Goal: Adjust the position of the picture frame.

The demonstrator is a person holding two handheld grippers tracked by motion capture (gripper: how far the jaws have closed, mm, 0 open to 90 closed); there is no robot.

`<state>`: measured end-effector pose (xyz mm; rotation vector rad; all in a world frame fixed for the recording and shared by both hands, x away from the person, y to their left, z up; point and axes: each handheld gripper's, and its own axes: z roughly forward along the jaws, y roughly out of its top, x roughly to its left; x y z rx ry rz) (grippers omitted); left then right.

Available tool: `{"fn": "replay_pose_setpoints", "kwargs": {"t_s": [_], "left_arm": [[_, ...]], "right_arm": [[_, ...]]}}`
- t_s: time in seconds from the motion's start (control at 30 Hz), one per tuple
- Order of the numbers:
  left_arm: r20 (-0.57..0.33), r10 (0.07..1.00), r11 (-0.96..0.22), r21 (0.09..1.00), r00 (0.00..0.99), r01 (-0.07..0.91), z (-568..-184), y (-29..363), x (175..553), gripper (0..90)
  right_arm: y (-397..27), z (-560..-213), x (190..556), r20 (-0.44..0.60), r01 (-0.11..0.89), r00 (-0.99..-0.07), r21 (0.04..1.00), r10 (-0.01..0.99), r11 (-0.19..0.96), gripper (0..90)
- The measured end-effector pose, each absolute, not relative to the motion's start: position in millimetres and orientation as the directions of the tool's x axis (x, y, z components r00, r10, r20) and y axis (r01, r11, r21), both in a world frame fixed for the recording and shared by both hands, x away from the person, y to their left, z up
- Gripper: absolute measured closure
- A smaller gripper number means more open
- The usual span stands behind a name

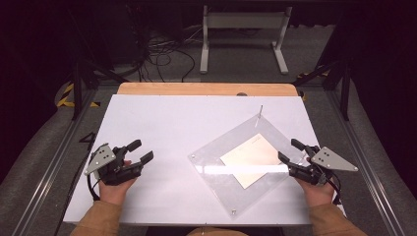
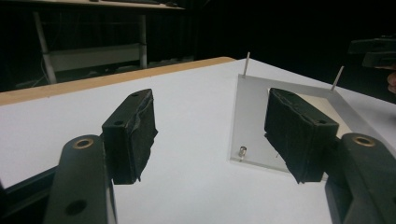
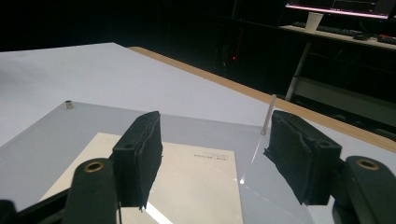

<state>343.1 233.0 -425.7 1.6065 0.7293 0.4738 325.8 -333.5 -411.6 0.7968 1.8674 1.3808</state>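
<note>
Two grippers are held over the white bench [image 1: 162,123], fingers spread, nothing gripped. The left gripper [image 1: 139,151] is kept well apart from the clear plate [image 1: 216,172]; the right gripper [image 1: 290,151] is held at its edge.

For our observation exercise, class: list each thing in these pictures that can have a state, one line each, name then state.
Left gripper: open, holding nothing, off to the left of the plate.
Right gripper: open, holding nothing, at the plate's right edge.
Clear plate: lying flat on the white table.
Paper sheet: flat under the plate.
Thin pin: upright at the far corner.
</note>
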Motion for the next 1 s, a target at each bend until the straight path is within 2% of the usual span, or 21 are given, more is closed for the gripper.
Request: {"fn": "replay_pose_setpoints", "kwargs": {"t_s": [0.23, 0.43, 0.5, 0.63, 0.87, 1.0], "left_arm": [[-0.081, 0.677, -0.090, 0.977, 0.732, 0.192, -423, 222, 351, 35.4], [-0.089, 0.657, -0.154, 0.956, 0.749, 0.249, -417, 202, 367, 39.8], [-0.122, 0.651, -0.157, 0.944, 0.749, 0.290, -416, 194, 374, 42.6], [-0.147, 0.650, -0.183, 0.922, 0.746, 0.341, -416, 178, 391, 54.2], [-0.106, 0.627, -0.301, 0.881, 0.772, 0.365, -422, 160, 407, 89.2], [-0.111, 0.628, -0.333, 0.856, 0.771, 0.394, -427, 149, 414, 89.6]], "right_arm": [[-340, -411, 321, -0.156, 0.091, -0.565, 0.964, 0.810, 0.249, 34.7], [-347, -410, 316, -0.139, 0.123, -0.545, 0.962, 0.827, 0.243, 37.9], [-349, -409, 314, -0.125, 0.146, -0.538, 0.960, 0.834, 0.238, 38.7], [-349, -407, 309, -0.128, 0.195, -0.538, 0.943, 0.833, 0.271, 44.1], [-357, -411, 309, -0.126, 0.275, -0.479, 0.918, 0.869, 0.285, 48.7], [-365, -410, 306, -0.128, 0.297, -0.440, 0.913, 0.889, 0.279, 50.4]]}}
